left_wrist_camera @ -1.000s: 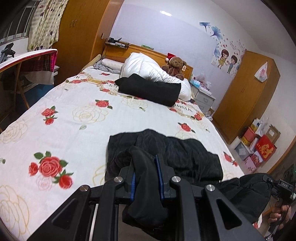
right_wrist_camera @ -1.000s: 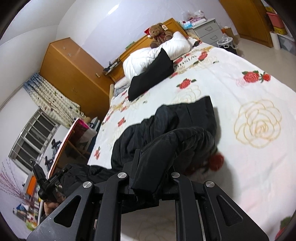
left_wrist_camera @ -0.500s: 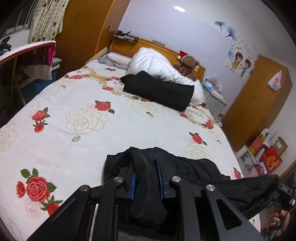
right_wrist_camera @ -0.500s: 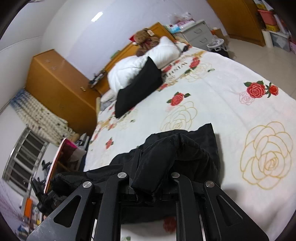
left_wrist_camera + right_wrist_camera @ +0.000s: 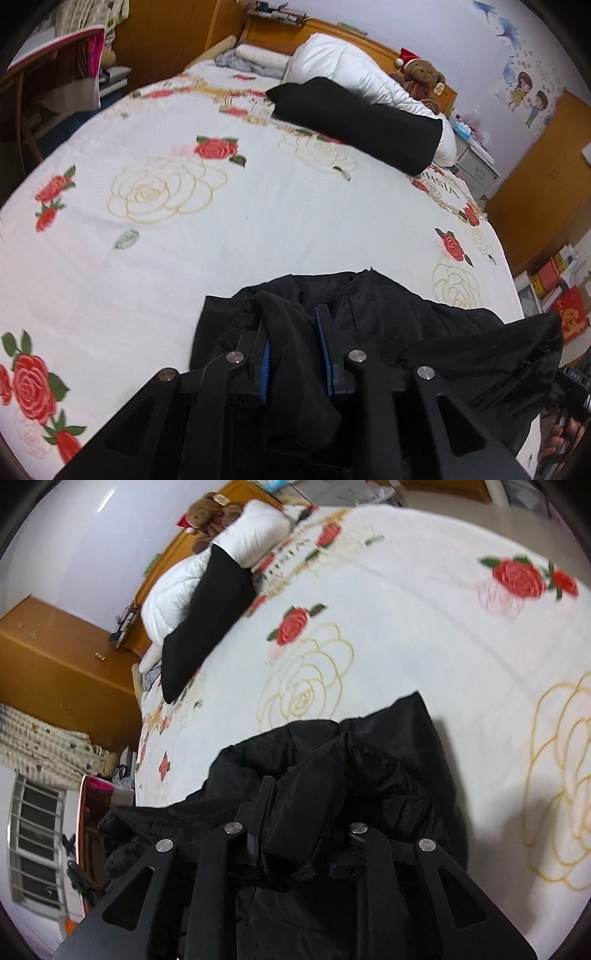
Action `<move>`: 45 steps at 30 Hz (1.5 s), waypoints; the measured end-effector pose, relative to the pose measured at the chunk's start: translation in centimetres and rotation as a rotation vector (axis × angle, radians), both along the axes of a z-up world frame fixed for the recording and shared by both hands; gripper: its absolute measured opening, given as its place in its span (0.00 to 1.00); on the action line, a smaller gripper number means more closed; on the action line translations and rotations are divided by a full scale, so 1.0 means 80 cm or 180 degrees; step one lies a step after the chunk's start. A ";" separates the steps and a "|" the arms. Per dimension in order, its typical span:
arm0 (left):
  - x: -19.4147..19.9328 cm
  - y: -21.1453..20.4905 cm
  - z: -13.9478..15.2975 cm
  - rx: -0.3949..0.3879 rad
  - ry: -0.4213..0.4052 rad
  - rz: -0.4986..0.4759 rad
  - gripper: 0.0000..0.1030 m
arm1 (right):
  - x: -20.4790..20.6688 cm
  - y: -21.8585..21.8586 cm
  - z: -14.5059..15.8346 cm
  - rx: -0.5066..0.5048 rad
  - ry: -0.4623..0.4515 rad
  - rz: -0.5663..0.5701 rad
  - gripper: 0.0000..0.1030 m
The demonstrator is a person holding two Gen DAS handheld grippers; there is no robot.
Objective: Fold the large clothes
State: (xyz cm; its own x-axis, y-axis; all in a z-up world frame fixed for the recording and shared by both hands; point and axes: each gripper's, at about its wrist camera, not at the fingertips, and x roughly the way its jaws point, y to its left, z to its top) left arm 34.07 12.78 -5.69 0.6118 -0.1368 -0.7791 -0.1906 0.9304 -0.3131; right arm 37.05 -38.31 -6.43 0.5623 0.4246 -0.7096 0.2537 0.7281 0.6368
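A large black padded jacket hangs bunched between both grippers above the near end of the bed; it also shows in the right wrist view. My left gripper is shut on a fold of the jacket. My right gripper is shut on another thick fold of it. The jacket's far edge rests on the floral bedsheet. The right gripper and the hand holding it show at the far right of the left wrist view.
A folded black garment leans on a white duvet by the headboard, with a teddy bear beside it. Wooden wardrobes stand left and right. A desk is at the left, boxes on the floor at the right.
Both grippers have moved forward over the bed with the jacket in them. The jacket lies less spread on the sheet and is more bunched near the grippers.
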 end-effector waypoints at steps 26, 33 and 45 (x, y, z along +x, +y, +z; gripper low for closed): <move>-0.072 -0.003 0.107 0.0044 -0.0639 -0.0236 0.64 | -0.069 0.090 0.145 -0.1141 -0.1201 0.0594 0.76; -0.076 -0.127 0.074 0.0417 -0.0674 -0.0926 0.64 | -0.053 0.168 0.087 -0.1782 -0.1094 0.0955 0.75; 0.031 -0.143 -0.041 0.0700 -0.0355 -0.0770 0.55 | 0.033 0.134 -0.024 -0.2023 -0.0627 0.0867 0.68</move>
State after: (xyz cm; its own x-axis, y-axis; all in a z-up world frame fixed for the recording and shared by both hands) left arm 36.56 1.35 -8.94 0.6653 -0.1247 -0.7361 0.0680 0.9920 -0.1066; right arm 39.68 -27.57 -8.32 0.6383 0.1064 -0.7624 -0.0656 0.9943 0.0839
